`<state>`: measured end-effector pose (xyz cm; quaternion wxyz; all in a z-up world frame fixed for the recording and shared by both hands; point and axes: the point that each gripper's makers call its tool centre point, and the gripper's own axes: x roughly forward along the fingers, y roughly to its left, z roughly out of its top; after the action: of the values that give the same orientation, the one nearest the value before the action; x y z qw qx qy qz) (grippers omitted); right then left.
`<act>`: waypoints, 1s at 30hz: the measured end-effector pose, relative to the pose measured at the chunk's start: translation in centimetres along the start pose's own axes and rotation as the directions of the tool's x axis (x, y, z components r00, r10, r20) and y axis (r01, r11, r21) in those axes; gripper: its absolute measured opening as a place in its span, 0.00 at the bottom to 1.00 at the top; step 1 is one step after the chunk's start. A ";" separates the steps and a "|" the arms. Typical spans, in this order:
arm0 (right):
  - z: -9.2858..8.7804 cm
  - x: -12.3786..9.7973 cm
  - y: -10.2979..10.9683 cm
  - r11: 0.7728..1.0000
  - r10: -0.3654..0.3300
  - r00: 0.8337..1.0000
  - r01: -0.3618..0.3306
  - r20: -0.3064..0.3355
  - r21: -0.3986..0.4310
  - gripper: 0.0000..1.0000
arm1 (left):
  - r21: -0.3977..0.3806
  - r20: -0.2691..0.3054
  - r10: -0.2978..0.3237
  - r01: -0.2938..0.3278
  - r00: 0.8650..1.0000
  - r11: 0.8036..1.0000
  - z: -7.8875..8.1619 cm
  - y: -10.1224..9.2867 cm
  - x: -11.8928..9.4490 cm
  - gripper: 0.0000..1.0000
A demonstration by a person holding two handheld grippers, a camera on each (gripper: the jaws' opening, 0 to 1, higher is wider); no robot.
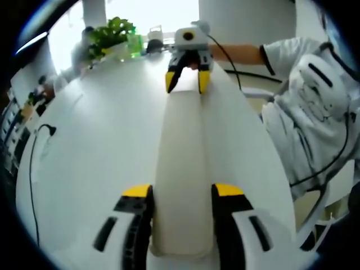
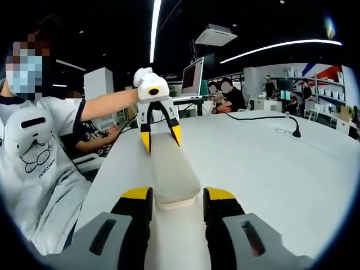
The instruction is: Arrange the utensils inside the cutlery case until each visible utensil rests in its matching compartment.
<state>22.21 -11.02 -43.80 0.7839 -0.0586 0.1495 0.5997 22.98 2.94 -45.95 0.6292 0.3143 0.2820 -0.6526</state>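
A long cream cutlery case [image 1: 183, 146] with its lid closed stretches away from me over the white table [image 1: 101, 140]. My left gripper [image 1: 183, 191] is shut on its near end, yellow-tipped jaws pressed to both sides. At the far end my right gripper [image 1: 188, 81] clamps the case too. In the right gripper view the case [image 2: 171, 166] runs from my right gripper [image 2: 178, 194] to my left gripper [image 2: 161, 138], which straddles the other end. No utensils can be seen; the lid hides the inside.
A person in a white shirt [image 1: 315, 112] stands at the table's edge [image 2: 34, 146]. A green plant [image 1: 109, 34] and a black cable [image 1: 34, 152] sit toward the far and left sides. A monitor [image 2: 192, 76] and a cable plug [image 2: 292, 132] stand on the table [image 2: 270, 169].
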 end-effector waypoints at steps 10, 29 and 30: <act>0.1 0.3 0.0 0.999 0.028 0.999 -0.029 0.022 0.023 0.34 | -0.002 -0.014 0.002 -0.002 1.000 1.000 0.0 0.0 0.0 0.44; -0.1 0.2 0.2 0.999 0.030 0.999 -0.031 0.027 0.039 0.34 | -0.013 -0.030 -0.007 0.007 1.000 1.000 0.7 -0.1 -0.3 0.44; -0.2 0.2 0.2 0.999 0.031 0.999 -0.032 0.028 0.041 0.34 | -0.008 -0.030 -0.009 0.009 1.000 1.000 0.8 -0.1 -0.3 0.44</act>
<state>22.00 -10.79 -43.99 0.7773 -0.0318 0.1520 0.6096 22.85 2.51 -45.23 0.6232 0.3203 0.2955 -0.6494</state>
